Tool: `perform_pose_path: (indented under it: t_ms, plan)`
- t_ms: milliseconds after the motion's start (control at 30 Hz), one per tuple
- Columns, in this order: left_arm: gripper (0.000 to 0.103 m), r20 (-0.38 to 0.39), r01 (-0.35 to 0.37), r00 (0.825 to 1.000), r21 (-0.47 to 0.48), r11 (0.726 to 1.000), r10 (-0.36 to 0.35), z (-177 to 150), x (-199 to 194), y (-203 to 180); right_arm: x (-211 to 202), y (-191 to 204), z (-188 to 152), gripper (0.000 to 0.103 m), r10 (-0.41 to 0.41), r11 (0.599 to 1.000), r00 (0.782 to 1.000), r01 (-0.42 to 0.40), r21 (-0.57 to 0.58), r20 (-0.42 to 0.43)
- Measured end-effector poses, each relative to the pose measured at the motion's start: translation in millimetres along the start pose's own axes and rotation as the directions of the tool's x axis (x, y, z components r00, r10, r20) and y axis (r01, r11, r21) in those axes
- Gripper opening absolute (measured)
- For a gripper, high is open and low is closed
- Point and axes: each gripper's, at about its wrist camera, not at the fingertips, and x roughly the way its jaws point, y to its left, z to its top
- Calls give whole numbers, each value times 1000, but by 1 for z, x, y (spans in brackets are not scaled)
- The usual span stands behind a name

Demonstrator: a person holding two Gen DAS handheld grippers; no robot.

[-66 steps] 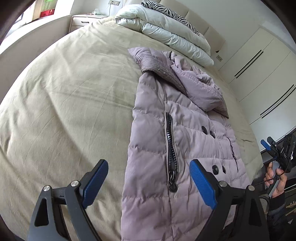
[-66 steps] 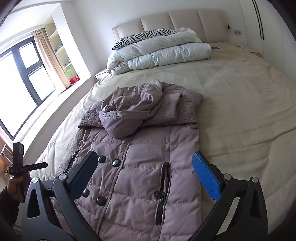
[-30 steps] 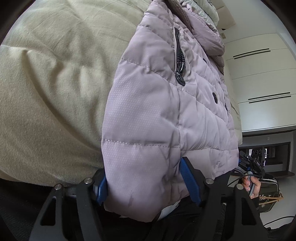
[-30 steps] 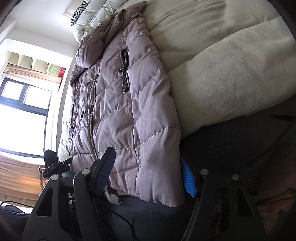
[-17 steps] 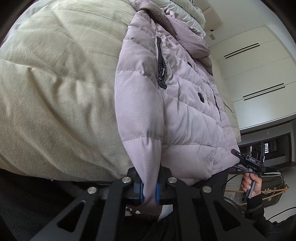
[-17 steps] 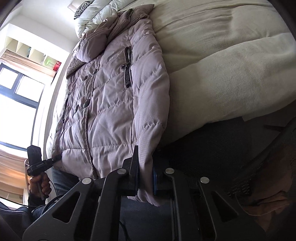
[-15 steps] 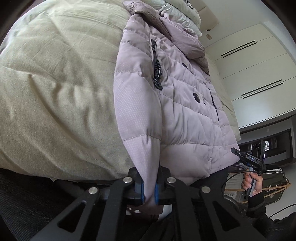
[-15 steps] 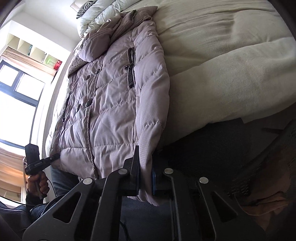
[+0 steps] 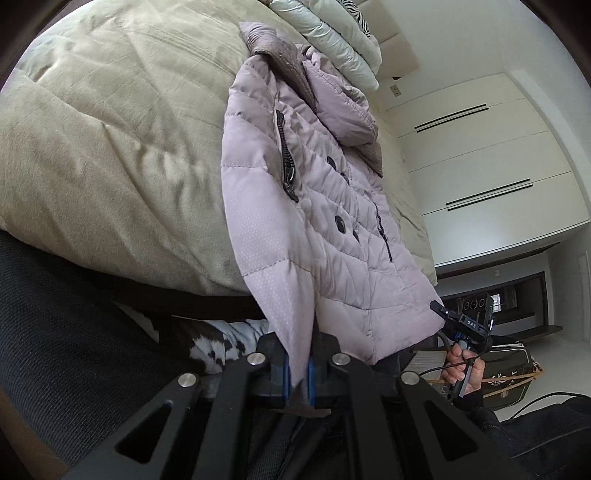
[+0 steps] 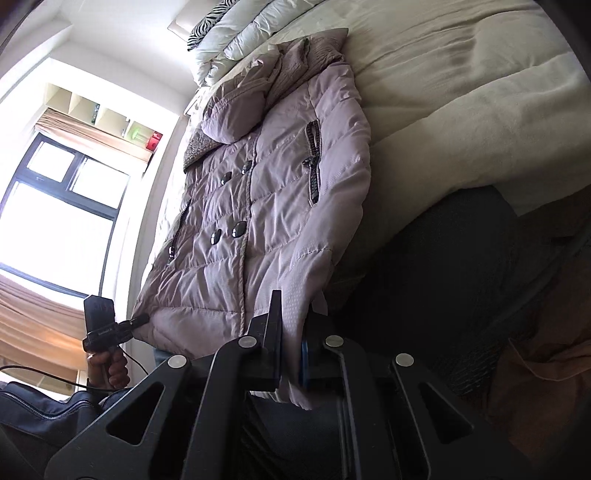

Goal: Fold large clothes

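Note:
A lilac quilted jacket [image 9: 332,206] [image 10: 266,206] with dark buttons and zipped pockets lies front up on the beige bed [image 9: 110,147] [image 10: 461,74], its hem hanging over the foot edge. My left gripper [image 9: 298,373] is shut on one bottom corner of the hem, which is lifted off the bed. My right gripper [image 10: 290,354] is shut on the other bottom corner, also raised. Each gripper shows small in the other's view: the right gripper [image 9: 448,319] at the far hem corner, the left gripper [image 10: 129,323] likewise. The hood rests folded on the chest.
A folded white duvet [image 9: 332,40] [image 10: 251,33] and a zebra pillow [image 10: 207,22] sit at the headboard. White wardrobes [image 9: 480,166] line one side, a window [image 10: 55,206] the other. A dark bed base [image 10: 461,277] runs below the mattress, with a bag [image 9: 509,373] on the floor.
Both grippers went from open around the hem corners to shut on them. They then rose, lifting the hem off the foot of the bed.

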Motion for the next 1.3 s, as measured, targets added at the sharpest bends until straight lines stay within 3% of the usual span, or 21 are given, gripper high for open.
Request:
perform_pose_path:
  t_ms: [167,367,533,700,900,1100,1300]
  plan:
    - [7,149,151,978,-6,988,-149,44,-22,-18,-5,27,49,6,113,993,987,-112,-23,112]
    - [8,310,305,907,-14,952,-286,110,-40,-30,-10,68,124,6,178,984,946,-163,-76,272]
    - [8,408,330,861,3,944,-303,172,-37,-42,-9,81,196,6,152,987,911,-123,-100,383]
    - [8,454,323,840,25,946,-299,234,-25,-53,3,91,265,6,93,992,891,-47,-113,445]
    - [8,474,312,840,-18,950,-266,317,7,-53,44,87,351,6,-8,996,882,51,-79,470]
    - [8,465,268,862,-83,960,-201,388,54,-34,117,54,433,6,-77,996,898,84,3,434]
    - [9,429,195,898,-182,964,-100,434,107,11,207,15,479,6,-146,988,926,119,97,349]
